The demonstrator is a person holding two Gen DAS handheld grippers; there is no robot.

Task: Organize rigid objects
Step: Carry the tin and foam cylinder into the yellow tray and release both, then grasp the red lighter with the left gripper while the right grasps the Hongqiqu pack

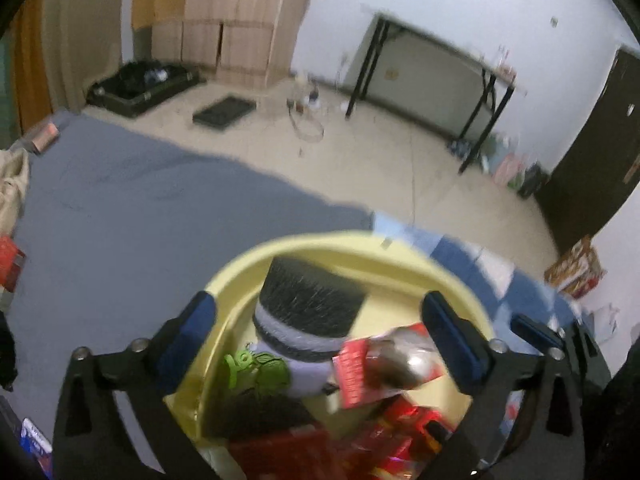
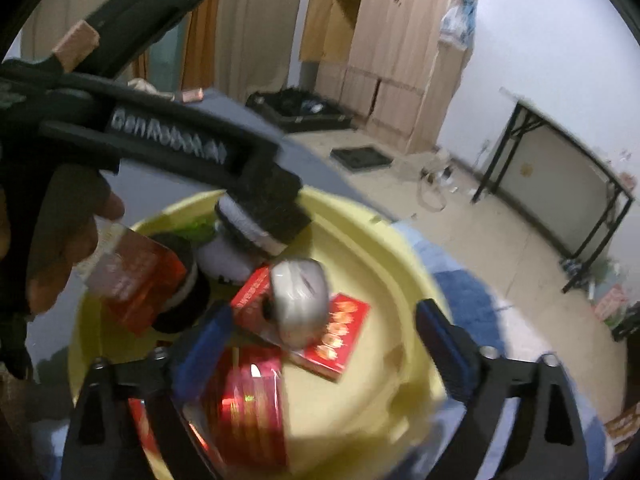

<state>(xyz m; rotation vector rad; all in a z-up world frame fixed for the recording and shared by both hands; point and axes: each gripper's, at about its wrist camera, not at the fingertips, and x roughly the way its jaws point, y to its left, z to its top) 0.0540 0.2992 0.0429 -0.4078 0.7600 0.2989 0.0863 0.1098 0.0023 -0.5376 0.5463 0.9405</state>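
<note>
Blue-padded fingers [image 1: 200, 332] of our left gripper [image 1: 324, 336] frame the near view, jaws spread wide over a yellow basin [image 1: 240, 280] with nothing pressed between the pads. Inside the basin we see a black-bristled brush [image 1: 308, 304] with a grey and white band, a green plastic piece [image 1: 260, 368] beside it, and several red boxes [image 1: 396, 428] piled at the near side. Our right gripper [image 2: 320, 344] hangs over the same basin [image 2: 360, 248], likewise released, its pads clear of everything. Just beneath it a grey computer mouse [image 2: 300, 300] lies on a flat red packet [image 2: 340, 344] (motion blur leaves the print unreadable), and a shiny red box [image 2: 248, 404] lies nearer the camera. From the right wrist we also see the left gripper's black body [image 2: 172, 140] reaching across above the brush [image 2: 264, 220], a person's hand [image 2: 60, 240] beneath it. The basin rests on grey bedding [image 1: 120, 208].
</note>
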